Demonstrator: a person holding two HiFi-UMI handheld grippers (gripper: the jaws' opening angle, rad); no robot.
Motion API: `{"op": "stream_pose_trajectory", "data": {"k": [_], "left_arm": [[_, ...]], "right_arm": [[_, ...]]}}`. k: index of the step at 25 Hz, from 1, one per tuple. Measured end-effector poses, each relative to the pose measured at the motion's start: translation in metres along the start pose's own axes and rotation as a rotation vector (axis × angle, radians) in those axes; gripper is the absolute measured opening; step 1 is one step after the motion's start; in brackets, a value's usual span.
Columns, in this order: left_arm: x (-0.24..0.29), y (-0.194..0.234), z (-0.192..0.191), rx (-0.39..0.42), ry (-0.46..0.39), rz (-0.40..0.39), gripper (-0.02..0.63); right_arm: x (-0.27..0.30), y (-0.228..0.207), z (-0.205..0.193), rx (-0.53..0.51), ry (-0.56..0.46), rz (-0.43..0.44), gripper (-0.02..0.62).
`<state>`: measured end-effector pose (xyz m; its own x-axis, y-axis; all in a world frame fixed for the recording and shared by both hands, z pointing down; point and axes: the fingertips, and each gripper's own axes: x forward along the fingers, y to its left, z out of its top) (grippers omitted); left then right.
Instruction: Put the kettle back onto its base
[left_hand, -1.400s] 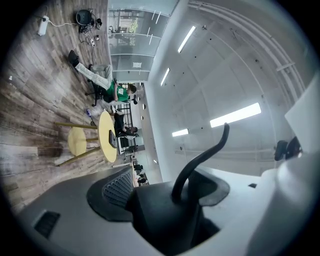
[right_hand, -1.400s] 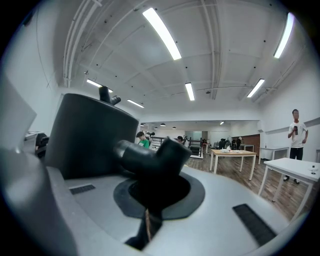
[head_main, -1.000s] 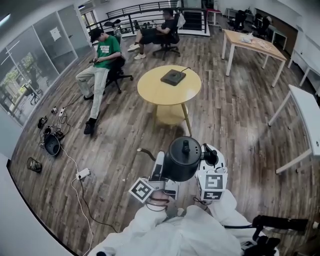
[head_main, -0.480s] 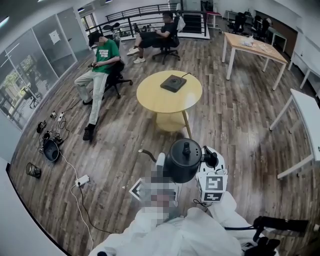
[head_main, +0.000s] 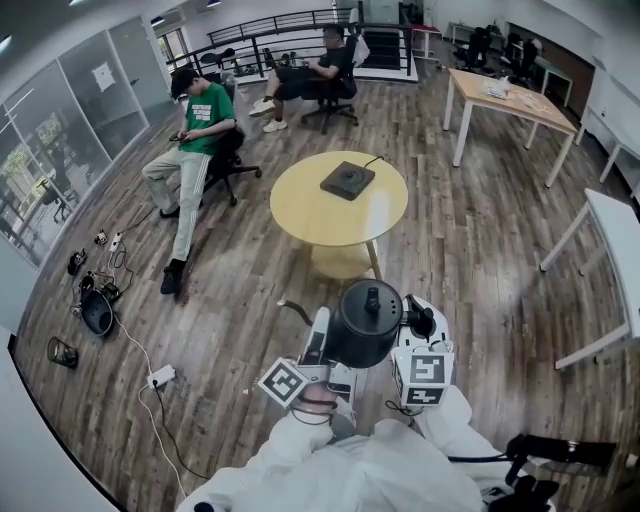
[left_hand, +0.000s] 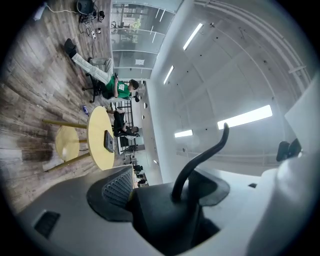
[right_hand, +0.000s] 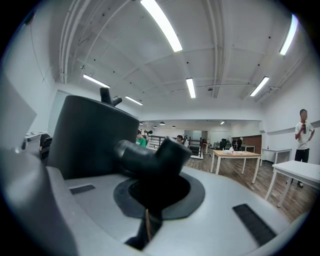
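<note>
A black gooseneck kettle (head_main: 364, 322) hangs above the wood floor, carried between both grippers close to my body. My left gripper (head_main: 320, 346) is shut on the kettle's spout side; in the left gripper view the curved spout (left_hand: 201, 154) rises from the dark body wedged between the jaws of the left gripper (left_hand: 165, 210). My right gripper (head_main: 418, 322) is shut on the kettle's handle (right_hand: 150, 157), with the kettle body (right_hand: 92, 132) to its left. The square black base (head_main: 347, 180) lies on the round yellow table (head_main: 310, 215) ahead, its cord trailing off the far edge.
Two people sit on office chairs beyond the table, one in green (head_main: 195, 130) and one in black (head_main: 320, 65). Cables, a power strip (head_main: 160, 377) and small gear lie on the floor at left. A wooden desk (head_main: 505, 95) and a white table (head_main: 610, 240) stand at right.
The round table and base have come nearer and sit lower in the head view. The kettle stays held between both grippers in the same pose.
</note>
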<state>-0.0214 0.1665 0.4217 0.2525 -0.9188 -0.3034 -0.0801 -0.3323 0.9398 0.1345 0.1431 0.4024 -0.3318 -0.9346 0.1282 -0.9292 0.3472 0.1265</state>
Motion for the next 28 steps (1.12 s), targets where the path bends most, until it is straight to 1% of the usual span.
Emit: {"op": "stream_pose_trajectory", "data": {"k": [7,14,20,28], "left_arm": [[0.065,0.020,0.039,0.000,0.027,-0.009,0.337],[0.128,0.051,0.078,-0.006,0.054,-0.004,0.337],[0.161,0.079,0.111,-0.001,0.079,0.002,0.337],[0.197,0.097,0.128,-0.030,0.093,0.019,0.337]], "right_arm": [[0.074,-0.005,0.011,0.011,-0.005,-0.025,0.012],[0.153,-0.008,0.015,0.024,-0.004,-0.044,0.012],[0.201,0.002,0.011,0.037,0.002,-0.063,0.012],[0.245,-0.003,0.013,0.035,0.030,-0.069,0.012]]}}
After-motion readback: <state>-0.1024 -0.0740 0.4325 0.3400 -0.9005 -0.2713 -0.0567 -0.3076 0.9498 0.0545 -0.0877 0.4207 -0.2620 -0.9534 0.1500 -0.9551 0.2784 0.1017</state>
